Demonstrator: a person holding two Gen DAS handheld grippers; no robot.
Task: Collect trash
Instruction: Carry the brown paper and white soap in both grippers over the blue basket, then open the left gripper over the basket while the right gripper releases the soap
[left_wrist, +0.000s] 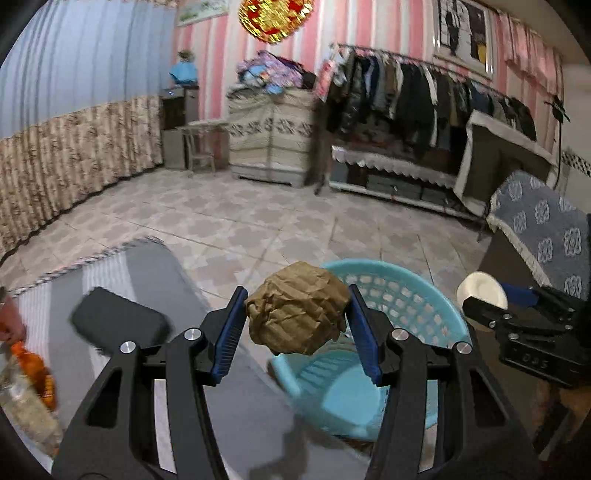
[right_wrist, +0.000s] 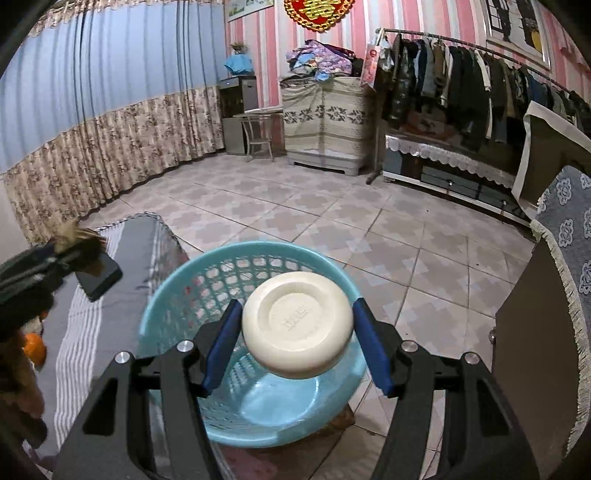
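Indoor light, moderately dim, cool cast; source not visible. Left wrist view: strong motion blur on far wardrobe (left_wrist: 271, 136) and clothes rack (left_wrist: 424, 96). Right wrist view sharper; blur at near left. Both: heavy fisheye bending, dark corner vignette. Soft shadows under basket (right_wrist: 177, 295).

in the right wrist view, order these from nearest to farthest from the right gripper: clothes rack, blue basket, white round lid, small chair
1. White round lid, clamped between the right gripper pads.
2. Blue basket, just below and ahead.
3. Small chair, across the floor, back left.
4. Clothes rack, against the far striped wall, right; roughly level with the chair, too close to call.
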